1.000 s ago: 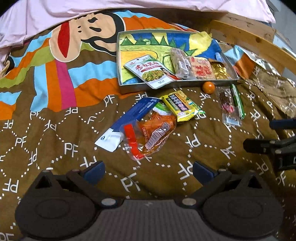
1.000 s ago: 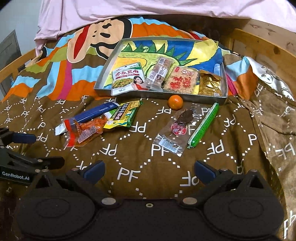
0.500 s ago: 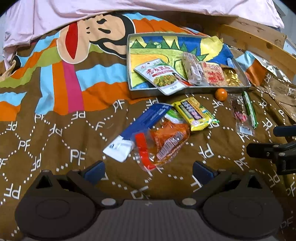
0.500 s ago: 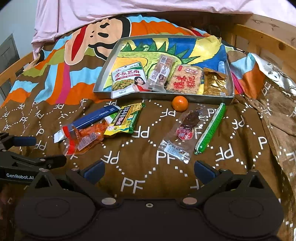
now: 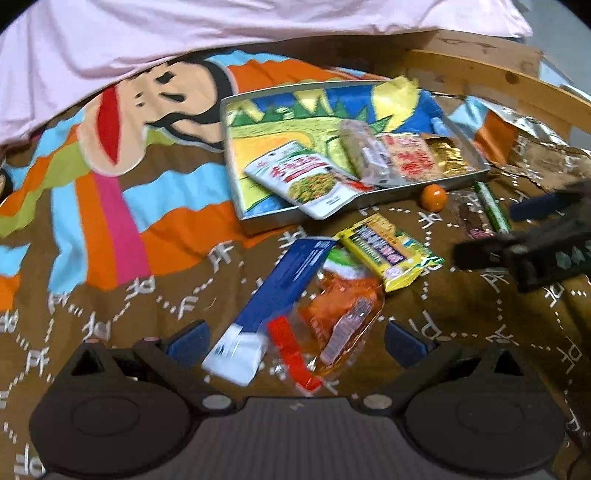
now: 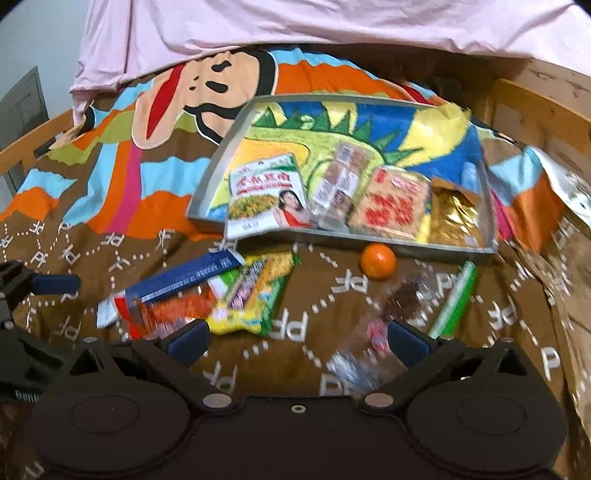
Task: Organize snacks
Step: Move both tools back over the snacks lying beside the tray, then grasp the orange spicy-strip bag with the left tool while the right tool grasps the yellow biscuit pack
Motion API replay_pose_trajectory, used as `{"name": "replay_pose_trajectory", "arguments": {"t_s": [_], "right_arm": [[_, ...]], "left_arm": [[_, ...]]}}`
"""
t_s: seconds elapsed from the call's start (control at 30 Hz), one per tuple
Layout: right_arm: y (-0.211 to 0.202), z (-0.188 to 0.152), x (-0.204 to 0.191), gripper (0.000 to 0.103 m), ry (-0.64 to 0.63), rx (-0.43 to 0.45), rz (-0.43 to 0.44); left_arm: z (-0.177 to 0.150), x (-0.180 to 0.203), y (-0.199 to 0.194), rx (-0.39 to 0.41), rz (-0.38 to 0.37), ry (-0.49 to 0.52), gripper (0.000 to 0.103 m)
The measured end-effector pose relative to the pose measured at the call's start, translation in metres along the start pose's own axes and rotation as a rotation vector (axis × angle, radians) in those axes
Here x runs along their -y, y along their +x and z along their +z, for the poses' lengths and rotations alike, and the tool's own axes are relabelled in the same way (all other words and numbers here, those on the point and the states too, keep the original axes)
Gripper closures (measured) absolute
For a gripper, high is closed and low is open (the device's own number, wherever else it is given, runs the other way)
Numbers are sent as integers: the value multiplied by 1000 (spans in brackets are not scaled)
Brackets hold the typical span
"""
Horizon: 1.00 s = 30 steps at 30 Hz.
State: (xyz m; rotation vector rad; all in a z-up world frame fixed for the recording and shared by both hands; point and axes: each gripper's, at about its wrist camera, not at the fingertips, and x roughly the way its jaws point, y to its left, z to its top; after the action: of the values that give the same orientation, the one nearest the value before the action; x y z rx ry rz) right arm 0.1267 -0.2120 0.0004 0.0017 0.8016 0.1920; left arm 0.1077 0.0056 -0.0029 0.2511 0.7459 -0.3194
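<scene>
A metal tray [image 5: 258, 221] [image 6: 207, 177] on the bed holds several snack packs. Loose snacks lie in front of it: a blue pack [image 5: 284, 280] [image 6: 184, 278], an orange pack with a red strip [image 5: 340, 321] [image 6: 166, 314], a yellow pack [image 5: 388, 251] [image 6: 255, 299], a small orange [image 5: 433, 196] [image 6: 378, 260], a clear pack with a dark snack [image 6: 384, 317] and a green stick [image 6: 454, 302]. My left gripper [image 5: 295, 338] is open and empty, with the blue and orange packs between its fingers. My right gripper [image 6: 297, 338] is open and empty, over the clear pack and the yellow pack's near end.
The snacks lie on a brown patterned blanket [image 5: 129, 302] with a cartoon monkey print. A pink sheet [image 5: 184, 33] covers the far side. A wooden bed rail [image 6: 546, 107] runs along the right. Crumpled foil [image 5: 535, 136] lies right of the tray.
Both grippers have moved forward and down toward the loose snacks. The snacks now look larger and closer. Nothing has been picked up.
</scene>
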Motion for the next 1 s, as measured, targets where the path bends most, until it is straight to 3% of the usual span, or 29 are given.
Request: {"name": "replay_pose_trajectory", "arguments": {"t_s": [0.23, 0.5, 0.63, 0.87, 1.0], "right_arm": [[37, 20, -7, 1, 21, -53, 7], [79, 37, -18, 1, 32, -99, 49], [94, 38, -25, 14, 19, -113, 37], [102, 28, -27, 26, -52, -115, 15], [94, 24, -24, 48, -105, -84, 24]], "left_arm": [[6, 13, 18, -15, -67, 161, 1], [13, 15, 37, -36, -150, 224, 1], [11, 11, 41, -47, -177, 211, 2], [8, 14, 40, -44, -220, 233, 2], [12, 18, 43, -52, -227, 238, 7]]}}
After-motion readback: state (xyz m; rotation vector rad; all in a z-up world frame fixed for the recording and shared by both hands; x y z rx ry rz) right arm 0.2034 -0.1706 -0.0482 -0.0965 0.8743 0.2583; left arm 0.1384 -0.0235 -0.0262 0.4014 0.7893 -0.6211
